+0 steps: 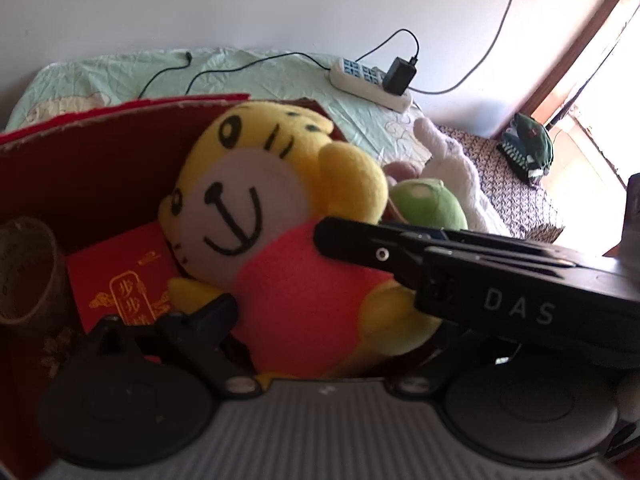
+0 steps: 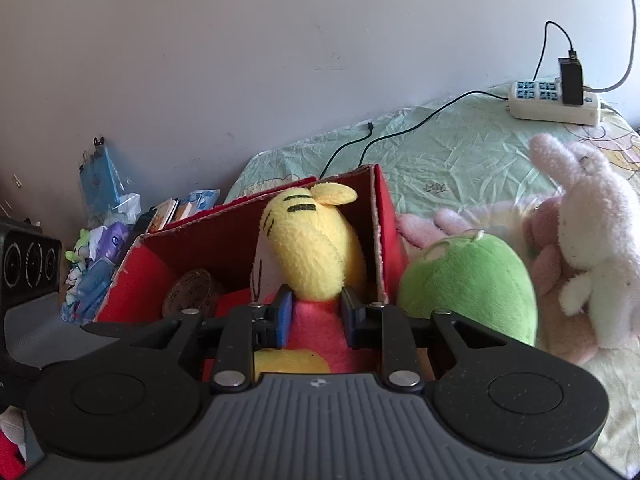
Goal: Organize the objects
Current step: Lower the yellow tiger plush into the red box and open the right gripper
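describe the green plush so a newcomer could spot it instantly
Start at the red box on the bed, where the yellow tiger plush is going in. Just outside its right wall sits the green plush. It's the only green, egg-round toy; the white rabbit and pink plush neighbours are pale.

A yellow plush tiger with a white face and a pink shirt [image 1: 280, 216] lies tilted inside the open red cardboard box [image 1: 100, 160], head toward the box's far wall. A round green plush toy [image 2: 468, 280] sits just outside the box, touching its right wall.
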`<state>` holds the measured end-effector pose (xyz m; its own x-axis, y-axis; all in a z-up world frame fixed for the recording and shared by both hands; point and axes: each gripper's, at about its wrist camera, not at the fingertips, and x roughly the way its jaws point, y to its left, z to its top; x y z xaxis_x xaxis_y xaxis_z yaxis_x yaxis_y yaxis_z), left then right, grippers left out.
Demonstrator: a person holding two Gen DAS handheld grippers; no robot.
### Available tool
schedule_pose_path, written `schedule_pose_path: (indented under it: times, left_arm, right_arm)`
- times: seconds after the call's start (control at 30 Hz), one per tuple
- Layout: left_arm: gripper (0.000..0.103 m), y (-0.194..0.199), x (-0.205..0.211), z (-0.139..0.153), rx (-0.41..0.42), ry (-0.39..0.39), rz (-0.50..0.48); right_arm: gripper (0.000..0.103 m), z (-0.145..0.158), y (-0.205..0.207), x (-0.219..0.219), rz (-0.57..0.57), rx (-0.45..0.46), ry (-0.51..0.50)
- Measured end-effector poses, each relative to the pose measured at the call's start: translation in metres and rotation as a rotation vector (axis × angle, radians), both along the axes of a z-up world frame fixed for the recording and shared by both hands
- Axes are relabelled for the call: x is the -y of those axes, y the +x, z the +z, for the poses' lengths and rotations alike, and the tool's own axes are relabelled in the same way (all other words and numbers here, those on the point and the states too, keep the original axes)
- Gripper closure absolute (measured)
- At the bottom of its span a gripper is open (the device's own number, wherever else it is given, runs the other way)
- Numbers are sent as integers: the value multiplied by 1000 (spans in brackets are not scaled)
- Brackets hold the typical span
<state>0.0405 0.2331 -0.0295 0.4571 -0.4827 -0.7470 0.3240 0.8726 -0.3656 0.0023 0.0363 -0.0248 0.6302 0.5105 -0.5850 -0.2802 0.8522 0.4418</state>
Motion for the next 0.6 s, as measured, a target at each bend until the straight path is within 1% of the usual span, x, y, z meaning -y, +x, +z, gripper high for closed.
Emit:
schedule_pose_path:
  times: [0.07, 0.17, 0.3, 0.4, 0.43, 0.53, 0.6]
  left_arm:
    - [5, 1, 0, 0, -10, 1, -2]
    - [5, 2, 1, 0, -20, 21, 4]
    - [5, 0, 7, 4, -15, 58, 3]
    - [5, -6, 10, 10, 10, 79, -1]
    - [4, -8, 12, 13, 18, 91, 3]
    - [4, -11, 19, 18, 28, 182, 25]
    - [4, -15, 22, 22, 40, 216, 39]
  right_arm:
    - [76, 0, -1, 6, -15, -18, 46]
    - [70, 2, -6, 9, -40, -19, 57]
    - [71, 1, -11, 11, -42, -19, 61]
    - [71, 0, -15, 17, -48, -31, 97]
    - [71, 0, -16, 19, -50, -33, 107]
    - [72, 0, -21, 22, -53, -33, 123]
    - [71, 2, -25, 25, -54, -25, 131]
